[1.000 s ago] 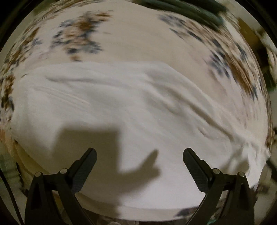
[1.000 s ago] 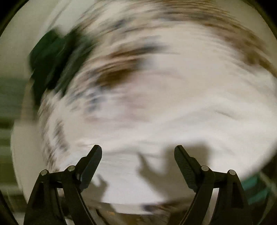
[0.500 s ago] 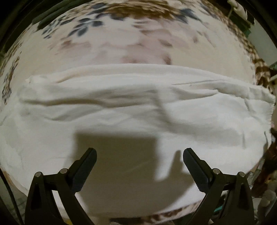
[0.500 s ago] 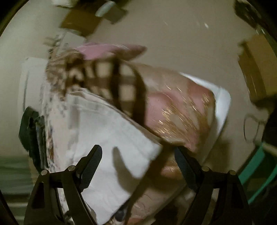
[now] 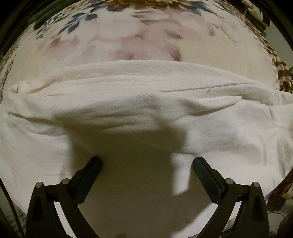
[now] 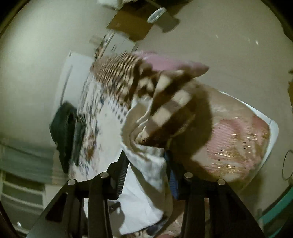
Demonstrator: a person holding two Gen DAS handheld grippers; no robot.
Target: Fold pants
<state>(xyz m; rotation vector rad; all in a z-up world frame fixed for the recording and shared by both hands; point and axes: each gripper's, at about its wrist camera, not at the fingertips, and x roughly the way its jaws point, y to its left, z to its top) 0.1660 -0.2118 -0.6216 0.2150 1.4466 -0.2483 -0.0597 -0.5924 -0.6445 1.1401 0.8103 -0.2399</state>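
A floral bedspread (image 5: 113,40) was seen to carry the work; in the left wrist view its blue and brown print was visible beyond the far edge of the garment. In the right wrist view a brown-and-cream checked blanket (image 6: 170,102) was bunched over a pink pillow (image 6: 238,135) just beyond the gripper, and its folds overlapped the far end of the garment, so that part of the fabric was hidden. A dark green folded garment (image 6: 64,128) was lying near the left edge of the bedspread, well apart from the jaws, and a cardboard box (image 6: 131,23) with a clear plastic cup (image 6: 156,14) was seen on the floor beyond the bed. The white pants (image 5: 146,109) were spread across the bedspread, with a raised fold running from side to side. The left gripper (image 5: 146,164) was pointed down over the pants with its jaws standing wide; the cloth lay flat below and between them, in the gripper's own shadow, and whether the tips touched it could not be told. The right gripper (image 6: 146,166) was angled down at a gathered end of the pants (image 6: 146,164) near the checked blanket. Its jaws were closing at a narrow gap, a bunch of white fabric was between them, and both pads were seen against that fabric.
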